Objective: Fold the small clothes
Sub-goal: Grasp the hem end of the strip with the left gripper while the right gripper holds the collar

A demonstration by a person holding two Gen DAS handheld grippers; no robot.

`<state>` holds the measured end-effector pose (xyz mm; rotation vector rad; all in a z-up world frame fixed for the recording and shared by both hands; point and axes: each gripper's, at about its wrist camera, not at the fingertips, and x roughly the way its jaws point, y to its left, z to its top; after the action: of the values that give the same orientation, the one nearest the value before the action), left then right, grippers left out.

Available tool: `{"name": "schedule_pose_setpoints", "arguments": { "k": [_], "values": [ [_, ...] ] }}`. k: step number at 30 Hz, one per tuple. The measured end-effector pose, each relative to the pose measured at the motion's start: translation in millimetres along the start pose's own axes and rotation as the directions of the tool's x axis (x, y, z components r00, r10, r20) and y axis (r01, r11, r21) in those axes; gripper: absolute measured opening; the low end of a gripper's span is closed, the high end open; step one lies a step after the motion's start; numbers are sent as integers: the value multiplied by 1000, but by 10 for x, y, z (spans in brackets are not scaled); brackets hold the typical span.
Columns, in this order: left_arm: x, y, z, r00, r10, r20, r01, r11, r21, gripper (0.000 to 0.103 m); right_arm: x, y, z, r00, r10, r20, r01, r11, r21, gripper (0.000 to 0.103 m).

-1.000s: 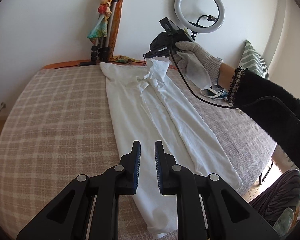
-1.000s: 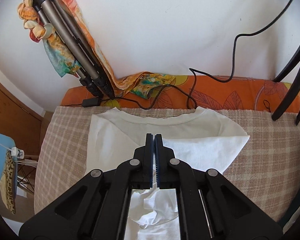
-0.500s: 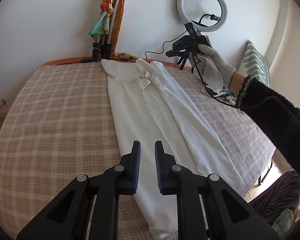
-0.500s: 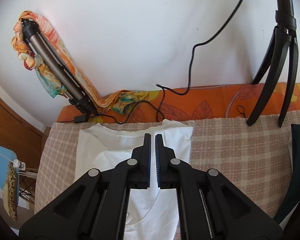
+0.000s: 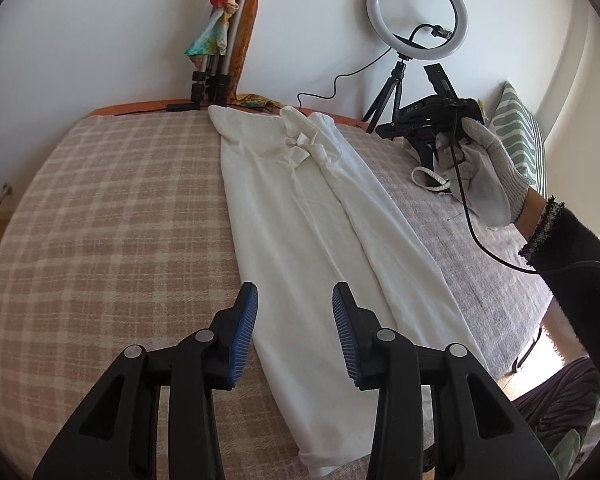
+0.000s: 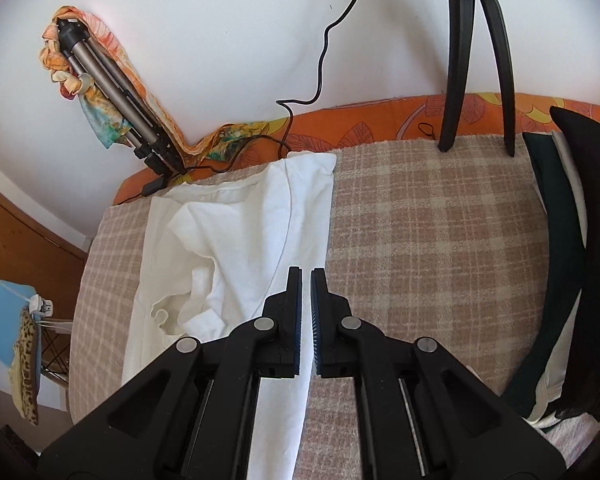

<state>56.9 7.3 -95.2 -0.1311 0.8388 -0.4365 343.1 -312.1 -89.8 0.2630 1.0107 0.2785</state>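
A white T-shirt (image 5: pixel 320 236) lies on the checked bed cover (image 5: pixel 120 220), folded lengthwise into a long strip, its sleeves bunched near the collar. My left gripper (image 5: pixel 294 300) is open and empty, hovering over the strip's lower part. In the left wrist view my right gripper (image 5: pixel 384 132) is held by a gloved hand above the bed, right of the collar. In the right wrist view the right gripper (image 6: pixel 306 276) is shut and empty, above the right edge of the shirt (image 6: pixel 252 240) near the shoulder.
A ring light on a tripod (image 5: pixel 418 12) stands at the bed's far edge. A folded tripod wrapped in a scarf (image 5: pixel 220 40) leans on the wall. Dark and white clothes (image 6: pixel 560 240) lie at the right. A striped pillow (image 5: pixel 516 136) sits far right.
My left gripper has opened wide. My right gripper let go of the shirt's shoulder fold, which now lies flat, and moved away to the right.
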Motion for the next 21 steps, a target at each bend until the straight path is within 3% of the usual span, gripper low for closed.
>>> {"name": "schedule_pose_setpoints", "arguments": {
  "k": [2,6,10,15,18,21],
  "values": [
    [13,35,-53,1000,-5,-27,5,1000,-13,37,-199,-55,-208,1000,15,-3,-15,1000,21,6],
    [44,177,-201,996,-35,-77,28,996,-90,37,-595,-129,-729,998,55,-15,-54,997,53,40],
    [51,319,-395,987,-111,-116,86,976,-201,37,-870,-69,-1399,989,122,-83,-120,992,28,40],
    [90,280,-623,962,-205,-183,160,959,-233,35,-1030,51,-2207,965,198,-174,-198,980,15,40],
    [135,308,-717,944,-254,-210,187,938,-292,29,-1037,87,-2506,955,205,-215,-207,978,12,40],
    [109,290,-748,944,-259,-206,193,937,-291,26,-997,67,-2721,940,237,-246,-236,971,35,40]
  ]
}}
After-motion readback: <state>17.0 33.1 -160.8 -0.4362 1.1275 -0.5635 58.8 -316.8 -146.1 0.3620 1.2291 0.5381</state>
